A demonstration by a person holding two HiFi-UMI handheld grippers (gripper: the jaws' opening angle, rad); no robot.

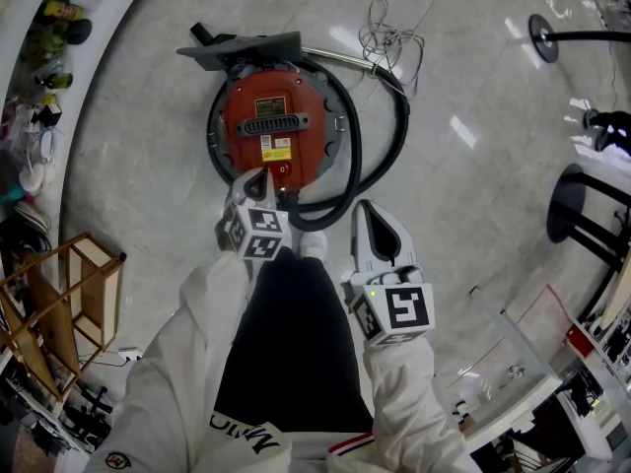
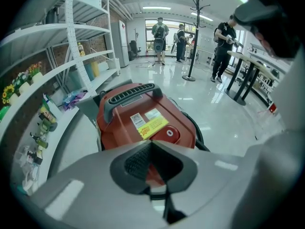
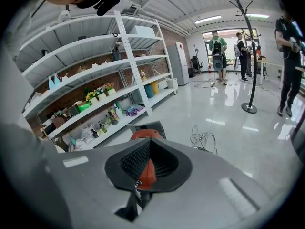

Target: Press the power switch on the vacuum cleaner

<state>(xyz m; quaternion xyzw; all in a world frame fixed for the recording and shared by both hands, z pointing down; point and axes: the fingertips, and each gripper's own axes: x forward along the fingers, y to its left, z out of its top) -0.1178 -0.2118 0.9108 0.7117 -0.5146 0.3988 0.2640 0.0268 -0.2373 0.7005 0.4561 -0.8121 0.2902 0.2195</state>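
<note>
A round red vacuum cleaner (image 1: pixel 276 126) stands on the glossy floor, a black hose (image 1: pixel 396 136) looped round its right side and a grey floor nozzle (image 1: pixel 242 47) behind it. Its round red power switch (image 1: pixel 284 169) sits at the near edge, beside a yellow label (image 2: pixel 152 127); the left gripper view shows the switch (image 2: pixel 170 133) just ahead and right of the jaw tips. My left gripper (image 1: pixel 258 174) is shut with nothing in it, its tips just left of the switch. My right gripper (image 1: pixel 365 208) is shut and empty, nearer me and off the vacuum's (image 3: pixel 145 134) right side.
A loose white cord (image 1: pixel 389 37) lies behind the vacuum. White shelving (image 3: pixel 95 80) curves along the left and a wooden rack (image 1: pixel 69 294) stands near left. A coat stand (image 2: pixel 193 37), black-legged tables (image 1: pixel 592 215) and several people (image 2: pixel 224 42) are to the right and beyond.
</note>
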